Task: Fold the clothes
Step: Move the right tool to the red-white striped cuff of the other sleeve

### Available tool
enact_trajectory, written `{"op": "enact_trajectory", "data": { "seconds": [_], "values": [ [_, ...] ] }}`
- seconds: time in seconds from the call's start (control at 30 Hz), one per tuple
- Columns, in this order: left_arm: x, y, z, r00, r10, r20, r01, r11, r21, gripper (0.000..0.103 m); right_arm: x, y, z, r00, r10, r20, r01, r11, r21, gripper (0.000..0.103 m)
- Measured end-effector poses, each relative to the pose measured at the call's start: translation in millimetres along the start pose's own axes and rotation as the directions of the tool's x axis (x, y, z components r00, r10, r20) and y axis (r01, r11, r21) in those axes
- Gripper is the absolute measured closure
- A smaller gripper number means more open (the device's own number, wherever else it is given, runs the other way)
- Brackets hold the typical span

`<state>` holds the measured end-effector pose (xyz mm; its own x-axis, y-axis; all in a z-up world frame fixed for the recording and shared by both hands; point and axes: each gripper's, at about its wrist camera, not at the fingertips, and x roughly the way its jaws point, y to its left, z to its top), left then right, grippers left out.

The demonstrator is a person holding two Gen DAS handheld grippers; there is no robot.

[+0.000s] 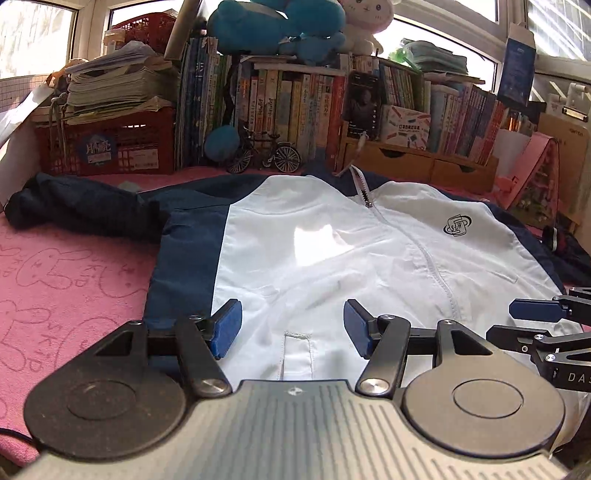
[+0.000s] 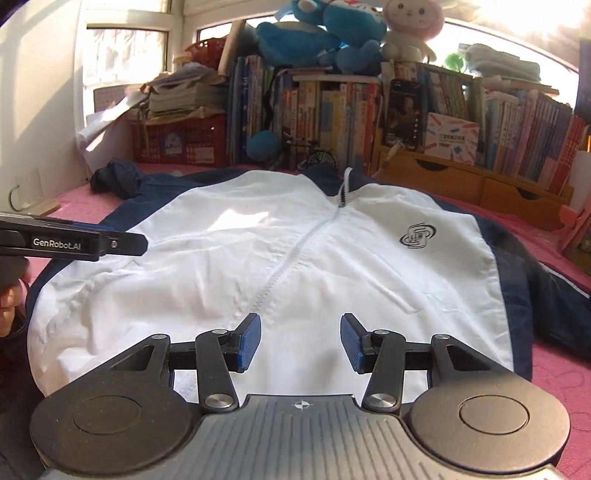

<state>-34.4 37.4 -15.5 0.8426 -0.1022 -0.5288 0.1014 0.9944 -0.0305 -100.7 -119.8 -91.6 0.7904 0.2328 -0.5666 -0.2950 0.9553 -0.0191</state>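
The left gripper (image 1: 291,328) hovers over the near hem of the jacket (image 1: 332,251), its blue pads (image 1: 226,328) standing apart with only white cloth showing below the gap; nothing is pinched between them. The right gripper (image 2: 301,341) is likewise parted over the hem, empty, with the zip line running away from just beyond its left pad.

The jacket lies front-up and flat on the pink bunny-print cloth (image 1: 66,266), hem toward the grippers and collar toward the books, so its long axis runs away from the cameras. One navy sleeve (image 1: 81,210) stretches out sideways to the left, roughly crosswise to the body; the other side falls off to the right. The front is white, lightly creased, with navy side panels and shoulders, a closed white zip (image 2: 295,258) up the middle, a dark oval logo (image 1: 457,224) on the chest, and a sunlit patch near the centre.

Beyond the collar, a red plastic crate (image 1: 110,142) holds papers, with a thick stack of booklets (image 1: 114,85) piled on top. A wooden desk organiser (image 1: 424,162) with drawers carries upright books (image 1: 465,118). A model bicycle (image 1: 264,153) stands before more books, and blue and pink plush toys (image 1: 280,26) sit above.
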Motion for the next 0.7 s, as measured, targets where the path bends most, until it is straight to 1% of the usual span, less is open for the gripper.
{"op": "enact_trajectory", "data": {
  "seconds": [0.07, 0.13, 0.17, 0.2, 0.27, 0.33, 0.43, 0.47, 0.53, 0.7],
  "values": [
    [6.2, -3.9, -8.6, 0.998, 0.055, -0.01, -0.055, 0.997, 0.052, 0.044, 11.0, 13.3, -5.5, 1.0, 0.011, -0.028, -0.011, 0.999, -0.032, 0.054],
    [7.0, -3.4, -16.2, 0.996, 0.085, -0.007, -0.084, 0.992, 0.089, 0.043, 13.8, 22.5, -13.4, 1.0, -0.018, -0.013, 0.017, 0.997, -0.081, 0.053],
    [6.2, -2.3, -18.9, 0.996, 0.092, -0.003, -0.091, 0.991, 0.102, 0.042, 12.7, 23.5, -15.9, 0.999, -0.038, -0.003, 0.038, 0.995, -0.095, 0.047],
    [5.4, -1.2, -21.4, 0.995, 0.098, 0.0, -0.098, 0.989, 0.113, 0.038, 11.5, 24.4, -18.2, 0.998, -0.059, 0.007, 0.059, 0.992, -0.107, 0.044],
    [2.3, 2.6, -23.5, 0.995, 0.101, 0.005, -0.101, 0.987, 0.124, 0.035, 9.1, 22.4, -24.1, 0.995, -0.1, 0.026, 0.103, 0.987, -0.125, 0.035],
    [-0.5, 6.6, -24.6, 0.994, 0.106, 0.002, -0.106, 0.986, 0.126, 0.034, 5.6, 13.8, -29.6, 0.992, -0.124, 0.03, 0.126, 0.987, -0.104, 0.031],
    [-5.9, 15.3, -25.9, 0.994, 0.106, -0.008, -0.105, 0.989, 0.107, 0.031, 0.7, -3.2, -33.9, 0.985, -0.172, 0.026, 0.173, 0.983, -0.056, 0.031],
    [-8.5, 18.4, -26.8, 0.994, 0.106, -0.013, -0.104, 0.99, 0.098, 0.029, -1.1, -9.2, -35.3, 0.981, -0.195, 0.026, 0.196, 0.98, -0.042, 0.03],
    [-14.0, 24.1, -28.2, 0.994, 0.107, -0.02, -0.105, 0.991, 0.082, 0.029, -6.4, -22.1, -39.9, 0.971, -0.239, 0.026, 0.239, 0.971, -0.011, 0.027],
    [-35.3, 35.7, -25.7, 0.99, 0.14, -0.027, -0.138, 0.988, 0.072, 0.03, -17.3, -53.7, -50.2, 0.945, -0.326, 0.008, 0.324, 0.942, 0.09, 0.022]
  ]
}}
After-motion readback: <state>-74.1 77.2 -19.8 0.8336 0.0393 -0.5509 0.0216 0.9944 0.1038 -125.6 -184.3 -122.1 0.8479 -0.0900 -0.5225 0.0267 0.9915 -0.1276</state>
